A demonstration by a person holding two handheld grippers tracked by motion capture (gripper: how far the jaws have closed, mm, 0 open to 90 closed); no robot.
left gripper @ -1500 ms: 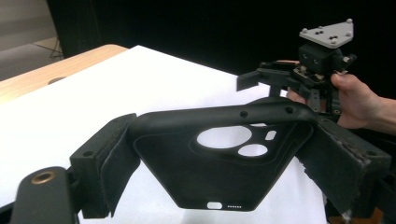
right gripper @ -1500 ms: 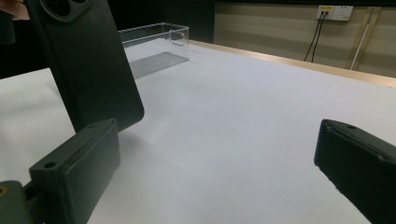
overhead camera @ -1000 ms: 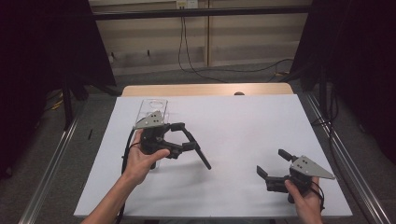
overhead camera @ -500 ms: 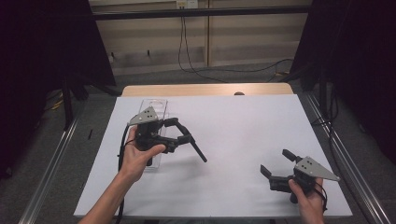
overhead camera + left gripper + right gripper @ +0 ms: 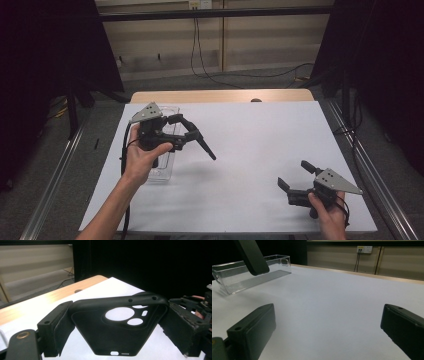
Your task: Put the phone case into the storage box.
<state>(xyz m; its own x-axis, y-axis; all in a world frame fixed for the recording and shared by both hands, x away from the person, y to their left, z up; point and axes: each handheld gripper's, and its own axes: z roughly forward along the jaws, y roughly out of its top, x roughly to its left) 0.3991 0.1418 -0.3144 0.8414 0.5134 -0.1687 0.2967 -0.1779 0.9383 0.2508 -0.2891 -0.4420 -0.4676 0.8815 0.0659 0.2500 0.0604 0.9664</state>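
Nearest the person, the right tool rests low on the white table, jaws spread and empty, unmoved. Farther off, the left tool pinches a black phone case and has lifted it higher above the clear tray, so the pick-up looks done and carrying can follow.

A black phone case with camera cutouts hangs tilted in the air, above the left of the counter.
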